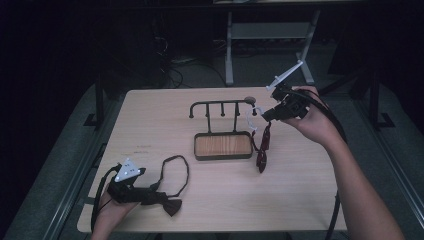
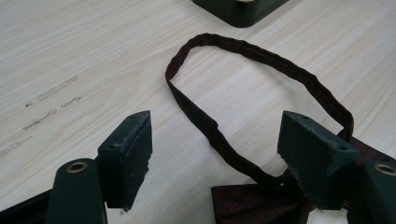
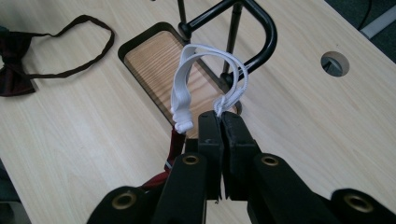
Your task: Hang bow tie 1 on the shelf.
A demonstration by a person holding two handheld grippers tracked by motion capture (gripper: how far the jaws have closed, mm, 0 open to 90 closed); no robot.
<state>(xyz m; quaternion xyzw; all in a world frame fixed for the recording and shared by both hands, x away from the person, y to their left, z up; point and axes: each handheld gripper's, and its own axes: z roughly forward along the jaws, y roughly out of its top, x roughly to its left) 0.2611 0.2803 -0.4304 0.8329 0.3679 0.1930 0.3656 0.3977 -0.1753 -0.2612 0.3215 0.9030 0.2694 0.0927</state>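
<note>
A black hook rack (image 1: 222,105) on a wood-inlaid base (image 1: 223,145) stands mid-table. My right gripper (image 1: 267,114) hovers just right of the rack's end, shut on the white elastic loop (image 3: 184,79) of a dark red tie (image 1: 263,147) that hangs down beside the base. The loop sits close to the rack's curved end bar (image 3: 266,32); I cannot tell whether it touches. At the front left, my left gripper (image 2: 217,128) is open low over the table. The strap (image 2: 261,53) of a dark bow tie (image 1: 171,205) lies between its jaws.
The rack's base corner (image 2: 238,9) lies just beyond the strap loop. A round cable hole (image 3: 335,63) is in the table behind the rack. Bare tabletop (image 1: 300,195) stretches across the front right. Metal frame legs (image 1: 229,50) stand beyond the far edge.
</note>
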